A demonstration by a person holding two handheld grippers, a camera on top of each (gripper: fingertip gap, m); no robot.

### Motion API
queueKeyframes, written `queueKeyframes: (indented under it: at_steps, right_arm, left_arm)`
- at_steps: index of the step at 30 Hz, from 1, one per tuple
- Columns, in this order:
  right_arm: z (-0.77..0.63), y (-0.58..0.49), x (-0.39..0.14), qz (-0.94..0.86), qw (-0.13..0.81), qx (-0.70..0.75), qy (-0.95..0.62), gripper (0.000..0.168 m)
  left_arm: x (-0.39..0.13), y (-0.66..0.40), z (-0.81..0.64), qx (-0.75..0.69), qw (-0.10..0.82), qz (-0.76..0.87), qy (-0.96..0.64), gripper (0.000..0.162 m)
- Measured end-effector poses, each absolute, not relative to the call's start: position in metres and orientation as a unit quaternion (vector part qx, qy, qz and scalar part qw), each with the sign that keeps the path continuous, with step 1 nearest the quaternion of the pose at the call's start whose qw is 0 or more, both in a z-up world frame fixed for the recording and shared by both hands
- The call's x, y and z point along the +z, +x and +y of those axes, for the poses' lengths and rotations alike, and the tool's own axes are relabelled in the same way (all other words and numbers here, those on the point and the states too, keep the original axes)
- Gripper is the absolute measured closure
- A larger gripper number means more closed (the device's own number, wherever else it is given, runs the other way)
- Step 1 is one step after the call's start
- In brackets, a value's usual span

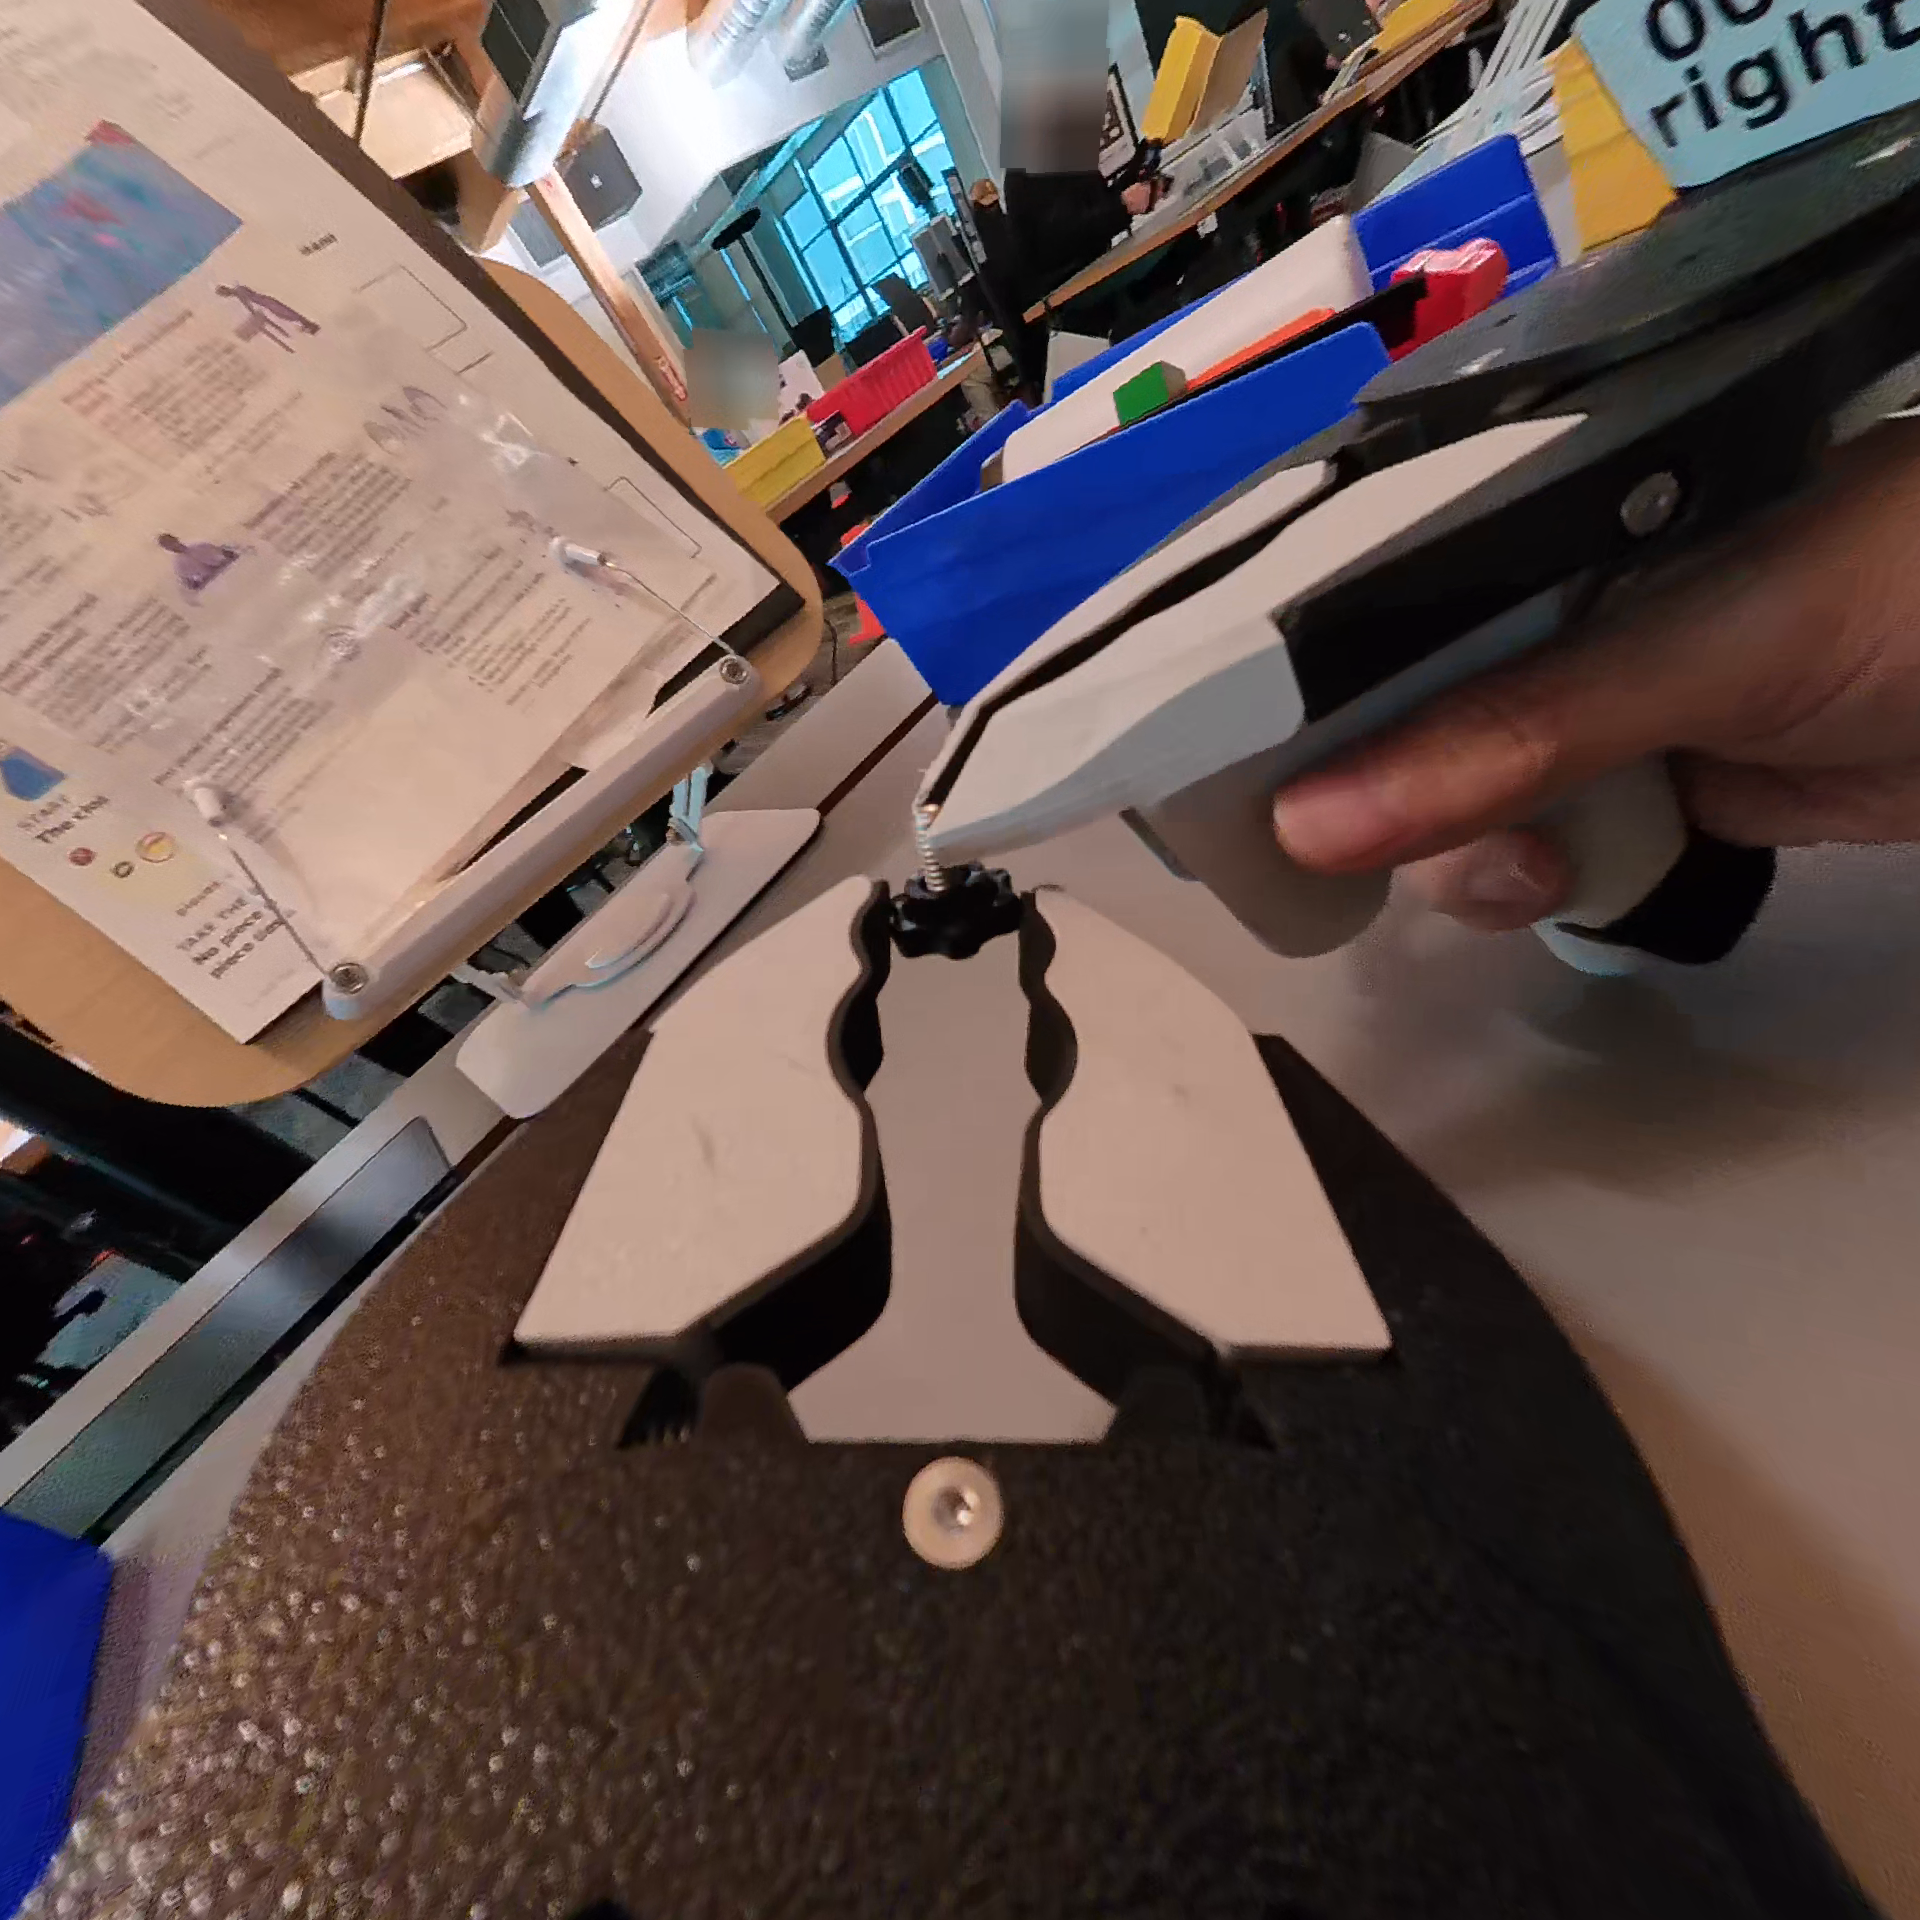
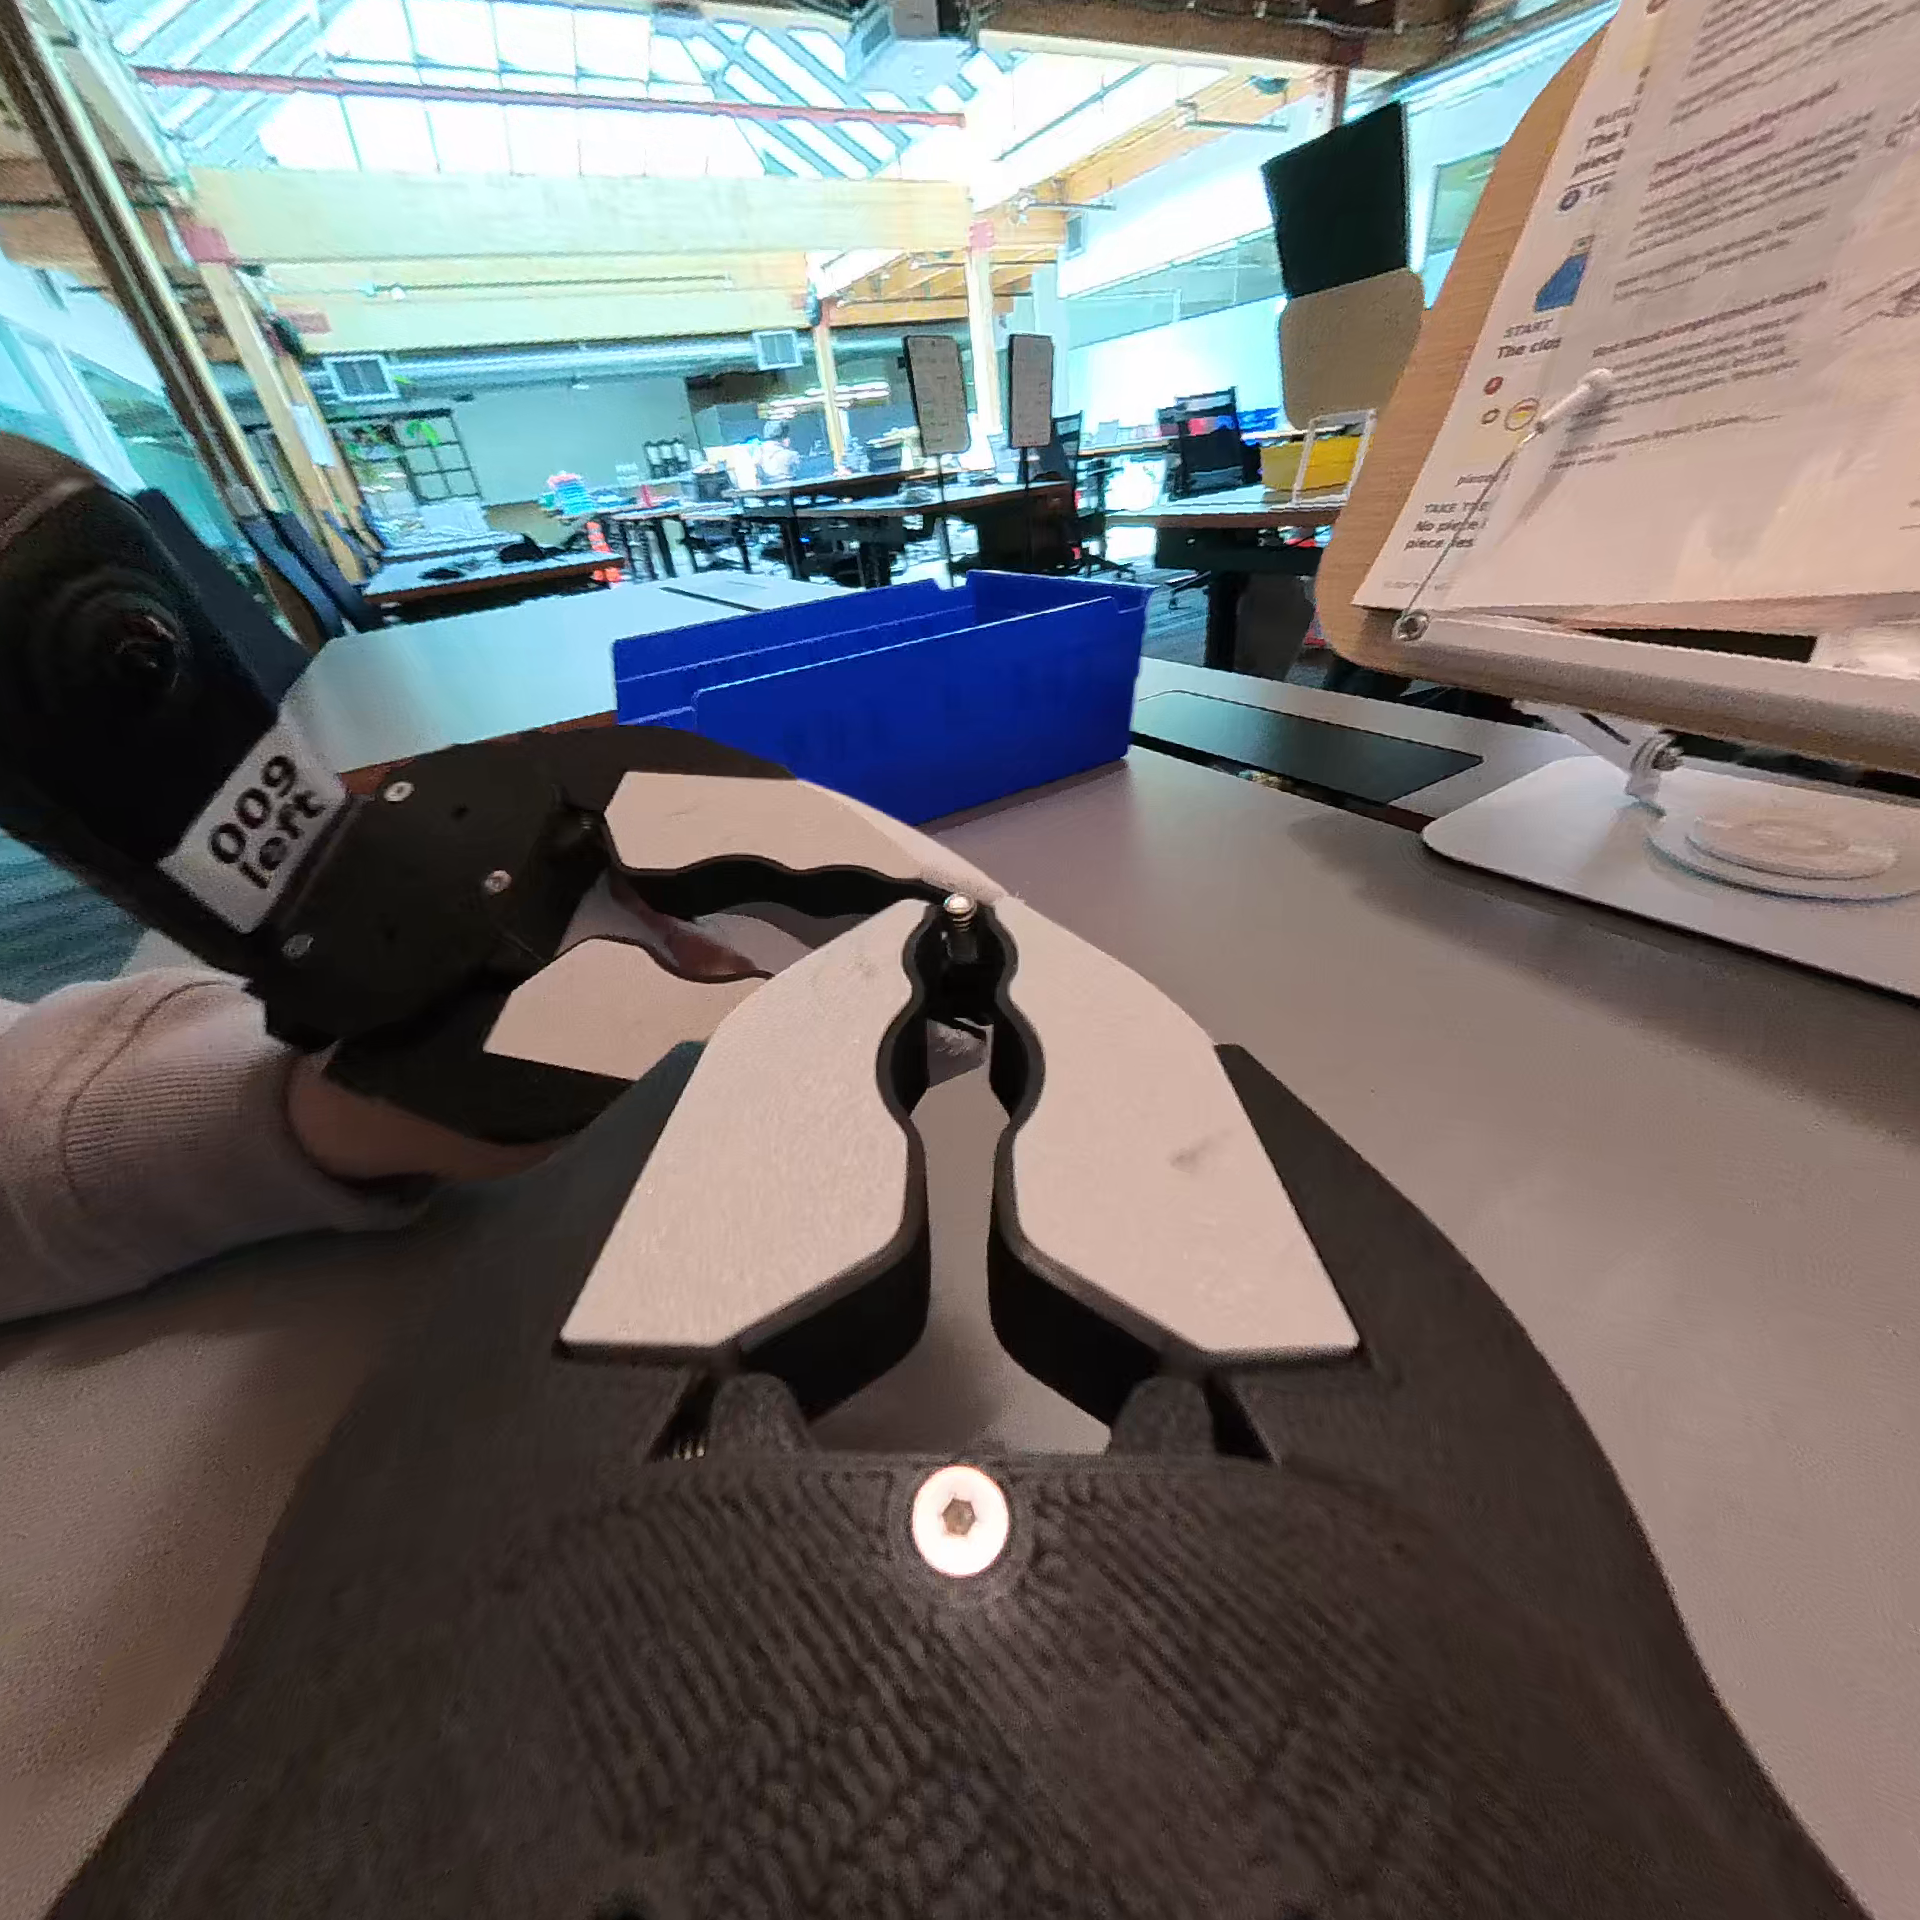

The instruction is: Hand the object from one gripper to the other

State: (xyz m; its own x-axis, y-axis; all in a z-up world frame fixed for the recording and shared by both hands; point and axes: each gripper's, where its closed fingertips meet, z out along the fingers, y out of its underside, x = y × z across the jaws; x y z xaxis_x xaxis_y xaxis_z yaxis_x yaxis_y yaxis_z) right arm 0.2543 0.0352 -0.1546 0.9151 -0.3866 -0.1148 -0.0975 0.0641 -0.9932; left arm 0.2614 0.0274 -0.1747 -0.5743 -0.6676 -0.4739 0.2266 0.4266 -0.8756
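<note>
The object is a small screw with a black star-shaped knob [image 1: 951, 923] and a bare threaded stud [image 1: 923, 847]. My left gripper [image 1: 951, 904] holds the knob between its grey fingertips, above the grey table [image 1: 1558, 1195]. My right gripper [image 1: 935, 816] comes in from the right, held by a hand, and its tips are pinched on the top of the stud. In the right wrist view, my right gripper [image 2: 961, 940] is shut around the stud's tip [image 2: 960, 912]. The left gripper's upper finger [image 2: 748, 821] reaches in from the left. Its lower finger is partly hidden.
A blue bin [image 2: 904, 686] stands on the table behind the grippers. Another blue bin [image 1: 1091, 540] with coloured blocks is at the right rear. A tilted stand with printed sheets [image 1: 416, 623] rises close by on its white base [image 2: 1662, 831]. Persons and desks are far behind. My left and right fingertips are right by each other.
</note>
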Motion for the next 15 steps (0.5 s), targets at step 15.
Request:
queueKeyframes:
  at_steps: [15]
  right_arm:
    - [0.032,0.234,-0.156,0.287,0.686,0.330,-0.581,0.111]
  left_arm:
    - [-0.160,0.241,0.022,-0.535,0.492,0.686,0.022,0.139]
